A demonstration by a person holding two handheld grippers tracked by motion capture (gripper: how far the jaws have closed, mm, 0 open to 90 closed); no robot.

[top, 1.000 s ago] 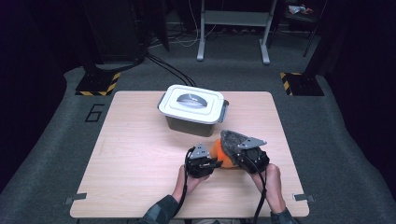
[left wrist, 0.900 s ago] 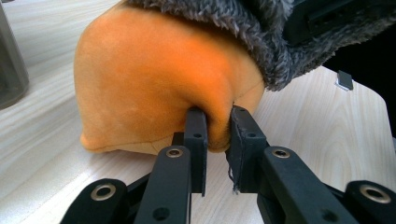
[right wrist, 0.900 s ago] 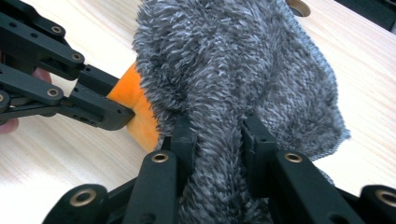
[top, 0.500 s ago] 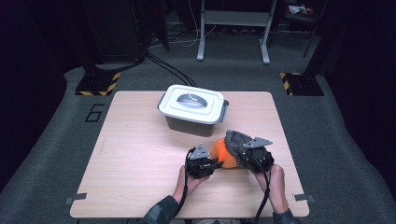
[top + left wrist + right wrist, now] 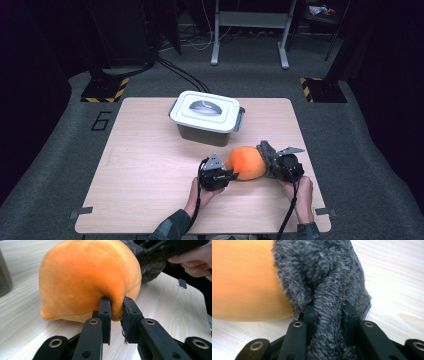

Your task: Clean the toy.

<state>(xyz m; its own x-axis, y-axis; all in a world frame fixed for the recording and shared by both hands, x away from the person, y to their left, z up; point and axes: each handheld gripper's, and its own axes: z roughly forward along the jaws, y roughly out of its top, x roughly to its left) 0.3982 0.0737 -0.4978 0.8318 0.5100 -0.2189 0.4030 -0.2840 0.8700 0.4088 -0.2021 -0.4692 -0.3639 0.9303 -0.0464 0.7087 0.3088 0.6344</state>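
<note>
- My left gripper (image 5: pixel 231 174) pinches a fold of the orange plush toy (image 5: pixel 246 162) — its jaws are squeezed tight on the fabric.
- My right gripper (image 5: pixel 269 159) clamps the toy's grey furry part (image 5: pixel 329 277), its jaws pressed on the fur.
- The toy lies on the table (image 5: pixel 145 170) between my two grippers, nearer the right edge and the front edge.
- A lidded grey box (image 5: pixel 206 117) stands towards the back edge — well apart from the toy.

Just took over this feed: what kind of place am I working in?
Likely a lab or recording studio: a pale wooden table on grey carpet, yellow-black hazard-striped stand bases, dark surroundings.
</note>
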